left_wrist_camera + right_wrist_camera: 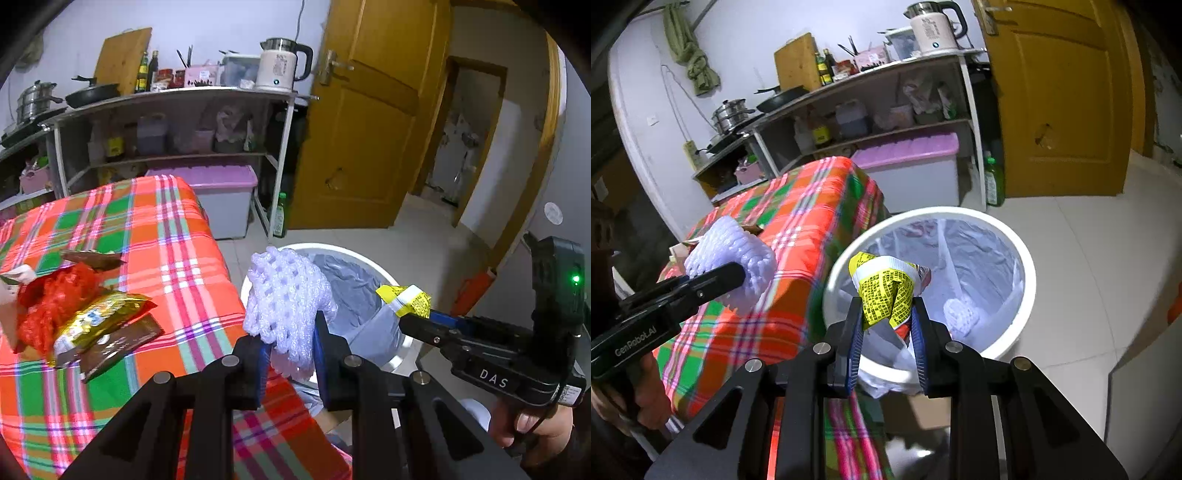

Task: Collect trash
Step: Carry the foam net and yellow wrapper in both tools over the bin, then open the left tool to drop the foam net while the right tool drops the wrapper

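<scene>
— Beside the table (155,236), what have the left tongs (291,347) got?
— They're clamped on a white foam net (288,295), held over the table's edge, just beside the white bin (1015,236).
— And the right tongs (888,325)?
— Closed on a crumpled yellow wrapper (886,288), held above the bin's near rim. Another piece of white foam (960,314) lies inside on the liner.
— Anything on the table?
— At the left of the checked cloth: a red net bag (55,302), a gold packet (99,321) and a brown wrapper (118,343), overlapping one another.
</scene>
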The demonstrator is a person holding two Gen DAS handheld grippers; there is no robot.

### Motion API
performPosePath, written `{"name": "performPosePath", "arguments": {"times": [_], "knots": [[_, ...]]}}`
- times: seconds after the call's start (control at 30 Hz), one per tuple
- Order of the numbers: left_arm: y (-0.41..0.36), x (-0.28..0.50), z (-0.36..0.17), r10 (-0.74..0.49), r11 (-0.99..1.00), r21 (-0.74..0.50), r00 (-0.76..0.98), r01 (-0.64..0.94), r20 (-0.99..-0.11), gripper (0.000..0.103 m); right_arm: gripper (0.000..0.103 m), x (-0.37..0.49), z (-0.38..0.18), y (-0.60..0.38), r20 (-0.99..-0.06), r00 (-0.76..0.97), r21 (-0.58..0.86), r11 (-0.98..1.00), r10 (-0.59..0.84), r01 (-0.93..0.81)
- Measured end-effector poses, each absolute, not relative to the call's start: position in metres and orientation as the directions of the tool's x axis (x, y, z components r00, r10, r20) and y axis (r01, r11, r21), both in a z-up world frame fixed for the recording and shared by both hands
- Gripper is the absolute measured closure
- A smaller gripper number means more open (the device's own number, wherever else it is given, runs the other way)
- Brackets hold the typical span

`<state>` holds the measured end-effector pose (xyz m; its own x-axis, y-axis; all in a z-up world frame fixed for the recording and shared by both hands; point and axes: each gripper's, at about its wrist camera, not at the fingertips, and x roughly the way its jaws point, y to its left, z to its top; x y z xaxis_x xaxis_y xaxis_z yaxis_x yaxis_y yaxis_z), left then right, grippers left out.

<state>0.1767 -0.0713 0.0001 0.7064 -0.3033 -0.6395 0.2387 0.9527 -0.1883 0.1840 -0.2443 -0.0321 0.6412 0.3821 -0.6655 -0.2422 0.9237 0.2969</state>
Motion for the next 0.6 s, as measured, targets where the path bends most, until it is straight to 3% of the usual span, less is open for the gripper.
{"name": "performPosePath", "arguments": {"times": [0.37, 0.5, 0.6], "knots": [[-0.094, 0.210, -0.027, -0.321, 0.945, -0.191, 0.643, 0.266, -0.695, 0.082, 0.075, 0.207, -0.062, -0.252, -0.730, 0.590, 0.285, 0.938, 0.345, -0.195], [-0.099, 0.222, -0.036, -0.326, 0.943, -0.199, 0.621, 0.267, -0.713, 0.080, 0.064, 0.212, -0.070, -0.253, -0.747, 0.576, 0.273, 0.943, 0.333, -0.191], [-0.102, 0.229, -0.043, -0.322, 0.944, -0.201, 0.606, 0.261, -0.728, 0.075, 0.062, 0.214, -0.073, -0.254, -0.752, 0.574, 0.265, 0.946, 0.325, -0.188]]}}
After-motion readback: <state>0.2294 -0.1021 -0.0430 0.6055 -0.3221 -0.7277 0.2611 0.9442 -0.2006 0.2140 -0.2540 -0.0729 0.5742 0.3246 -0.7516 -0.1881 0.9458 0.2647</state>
